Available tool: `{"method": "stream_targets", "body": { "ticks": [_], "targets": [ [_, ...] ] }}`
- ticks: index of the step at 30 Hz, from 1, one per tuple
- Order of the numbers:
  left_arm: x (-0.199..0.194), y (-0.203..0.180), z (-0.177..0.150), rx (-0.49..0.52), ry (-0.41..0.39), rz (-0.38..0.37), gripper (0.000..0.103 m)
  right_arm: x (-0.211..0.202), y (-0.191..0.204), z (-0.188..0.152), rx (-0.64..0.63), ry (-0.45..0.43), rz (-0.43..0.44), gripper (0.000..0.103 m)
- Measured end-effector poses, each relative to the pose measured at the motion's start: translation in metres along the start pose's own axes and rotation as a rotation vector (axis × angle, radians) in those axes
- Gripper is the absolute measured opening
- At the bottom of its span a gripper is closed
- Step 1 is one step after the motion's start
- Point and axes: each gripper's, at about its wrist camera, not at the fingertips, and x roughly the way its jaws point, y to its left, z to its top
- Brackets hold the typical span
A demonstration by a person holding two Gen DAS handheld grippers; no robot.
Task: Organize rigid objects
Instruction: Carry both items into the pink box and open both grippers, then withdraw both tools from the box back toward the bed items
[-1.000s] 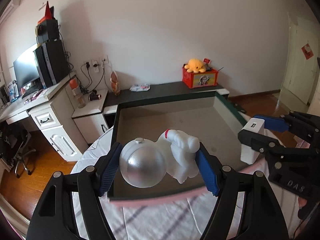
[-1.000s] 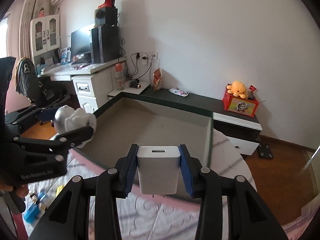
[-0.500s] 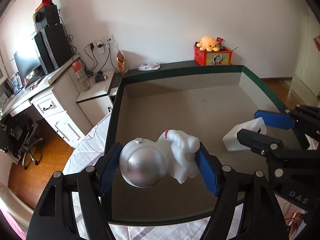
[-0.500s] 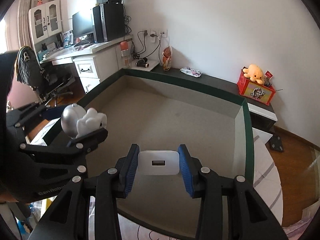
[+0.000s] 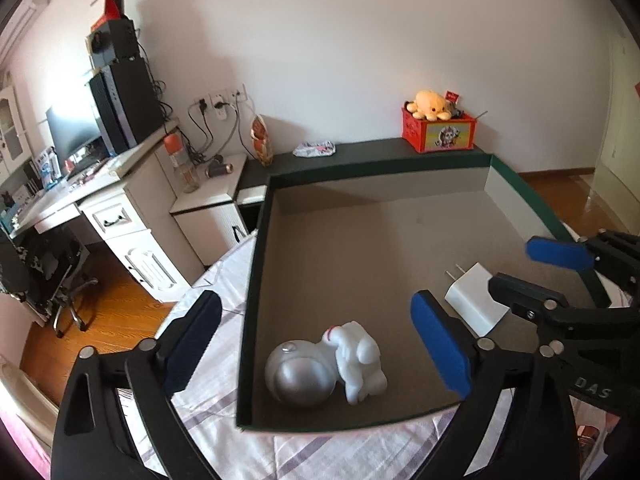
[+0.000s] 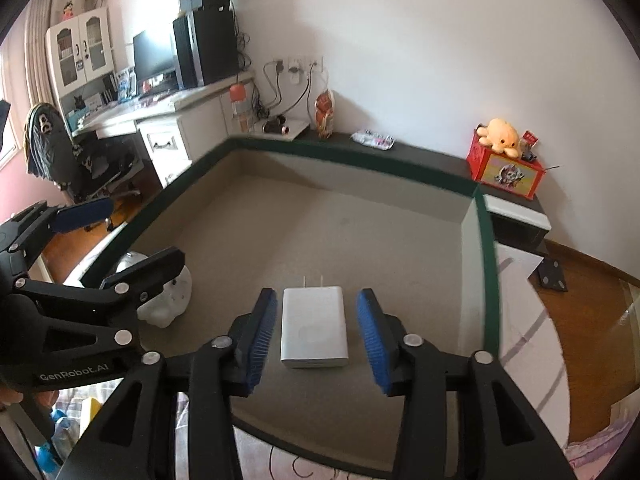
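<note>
A white astronaut figure with a silver helmet [image 5: 326, 364] lies on the floor of the green-rimmed box [image 5: 256, 264], near its front left corner. My left gripper [image 5: 316, 342] hangs above it, jaws opening wide, pads clear of the figure. A white plug charger [image 6: 313, 327] lies flat on the box floor further right, its prongs pointing away. My right gripper [image 6: 316, 334] straddles the charger, jaws opening, a gap showing on both sides. In the left wrist view the charger [image 5: 474, 300] sits beside the right gripper's fingers [image 5: 558, 254]. The astronaut [image 6: 168, 300] is partly hidden behind the left gripper in the right wrist view.
The box [image 6: 486, 240] rests on a bed with a striped sheet [image 5: 312, 456]. Behind it runs a dark shelf with a red crate and yellow plush [image 5: 438, 128]. A white desk with monitor and computer tower [image 5: 120, 112] stands left, an office chair [image 5: 44, 276] beside it.
Both grippers came down into the box. The left let go of the astronaut, which now lies on the floor. The right released the charger, now lying flat between its spread pads.
</note>
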Motion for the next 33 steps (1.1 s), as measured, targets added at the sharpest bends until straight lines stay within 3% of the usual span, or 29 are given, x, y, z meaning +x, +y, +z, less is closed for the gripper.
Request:
{"method": "stream_targets", "body": {
  "ticks": [4, 6, 11, 13, 14, 22, 33],
  "targets": [
    [-0.034, 0.006, 0.001, -0.02, -0.057, 0.014, 0.103, -0.036, 0.002, 0.001, 0.005, -0.07, -0.019, 0.068],
    [-0.058, 0.008, -0.001, -0.027, -0.1, 0.022, 0.103, -0.059, 0.005, -0.001, 0.009, -0.119, -0.033, 0.083],
    [-0.124, 0.014, -0.015, -0.053, -0.205, 0.047, 0.103, -0.123, 0.013, -0.015, 0.029, -0.229, -0.049, 0.085],
    [-0.153, 0.015, -0.026, -0.063, -0.252, 0.054, 0.103, -0.148, 0.017, -0.027, 0.039, -0.275, -0.073, 0.092],
    [-0.163, 0.015, -0.031, -0.064, -0.26, 0.053, 0.103, -0.16, 0.02, -0.034, 0.044, -0.296, -0.086, 0.103],
    [-0.248, 0.011, -0.085, -0.119, -0.359, 0.059, 0.103, -0.23, 0.048, -0.089, 0.053, -0.393, -0.159, 0.103],
    [-0.307, 0.014, -0.133, -0.122, -0.406, 0.108, 0.103, -0.284, 0.07, -0.143, 0.07, -0.431, -0.173, 0.103]
  ]
}}
